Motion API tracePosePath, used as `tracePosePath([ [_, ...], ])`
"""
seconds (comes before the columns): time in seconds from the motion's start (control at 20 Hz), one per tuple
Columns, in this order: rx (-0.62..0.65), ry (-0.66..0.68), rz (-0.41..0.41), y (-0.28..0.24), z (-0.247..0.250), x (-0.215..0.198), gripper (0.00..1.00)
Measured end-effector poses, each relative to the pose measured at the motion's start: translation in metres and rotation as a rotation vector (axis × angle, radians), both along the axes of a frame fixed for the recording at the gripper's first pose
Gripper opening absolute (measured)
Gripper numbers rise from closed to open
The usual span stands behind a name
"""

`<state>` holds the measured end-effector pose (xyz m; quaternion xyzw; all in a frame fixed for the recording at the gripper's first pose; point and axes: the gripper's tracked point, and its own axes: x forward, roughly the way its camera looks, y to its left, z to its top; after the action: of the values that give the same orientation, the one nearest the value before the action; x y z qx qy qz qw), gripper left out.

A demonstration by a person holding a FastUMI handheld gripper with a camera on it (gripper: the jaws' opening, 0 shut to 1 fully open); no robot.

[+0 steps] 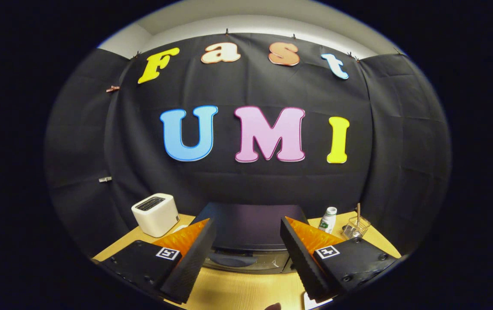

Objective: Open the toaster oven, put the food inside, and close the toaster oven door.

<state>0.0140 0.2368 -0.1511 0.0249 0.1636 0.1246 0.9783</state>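
A dark toaster oven [248,226] sits on the wooden table [246,288] straight ahead of my fingers, seen from above. Its door handle [233,259] runs along the top of the glass front, and the door looks closed. My gripper [246,254] hovers over the table with its fingers wide apart and nothing between them; the oven's front shows through the gap. A small brownish bit [273,306] peeks up at the near table edge; I cannot tell what it is.
A white pop-up toaster [156,214] stands to the left of the oven. To the oven's right are a small white bottle [328,219] and a clear holder with a stick in it [356,227]. A white card [311,301] lies by the right finger.
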Motion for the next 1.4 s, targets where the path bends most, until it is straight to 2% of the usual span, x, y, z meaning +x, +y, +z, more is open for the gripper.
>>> tracePosePath([
  [0.4, -0.039, 0.200, -0.009, 0.032, -0.102, 0.021, 0.98],
  [0.65, -0.051, 0.273, -0.036, 0.041, -0.133, 0.026, 0.99],
  [0.95, -0.092, 0.258, -0.067, 0.044, -0.136, 0.030, 0.99],
  [1.05, -0.069, 0.280, -0.083, 0.042, -0.141, 0.026, 1.00],
  [1.4, -0.092, 0.238, -0.088, 0.037, -0.142, -0.011, 0.99],
])
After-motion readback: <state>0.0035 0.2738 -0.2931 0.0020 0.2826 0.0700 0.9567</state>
